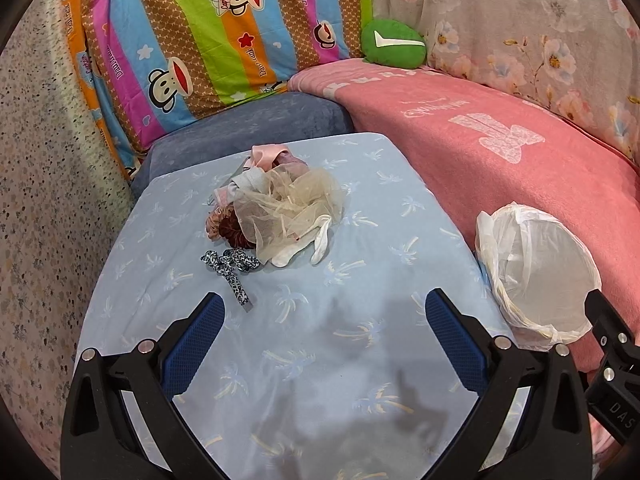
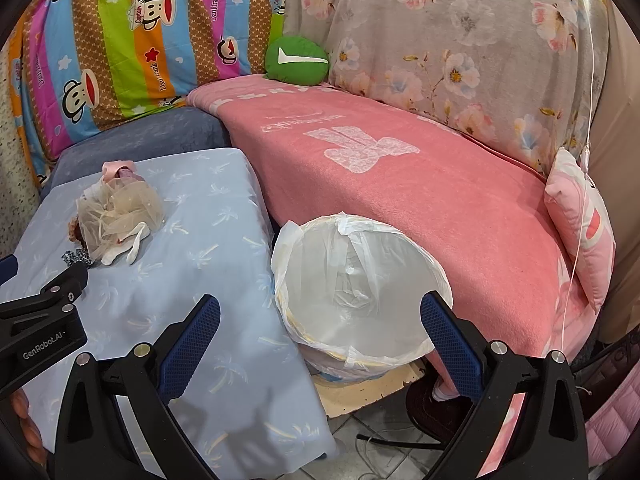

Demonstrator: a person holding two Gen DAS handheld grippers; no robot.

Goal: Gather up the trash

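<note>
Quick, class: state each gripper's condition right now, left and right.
Left gripper: open, holding nothing, over the blue cloth.
Right gripper: open, holding nothing, in front of the lined bin.

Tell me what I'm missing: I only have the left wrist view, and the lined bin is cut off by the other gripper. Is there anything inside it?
Observer: In the right wrist view the white bag-lined bin shows its whole opening, and only the liner is visible inside.
Operator: What does the bin stand on?
Observer: It stands low on the floor, in the gap between the blue palm-print table and the pink blanket.
Operator: Is the right gripper holding anything?
Observer: No. The right gripper is open with nothing between its fingers, hanging over the bin.
Operator: Anything past the blanket's right end?
Observer: A pink pillow leans there, upright.
</note>
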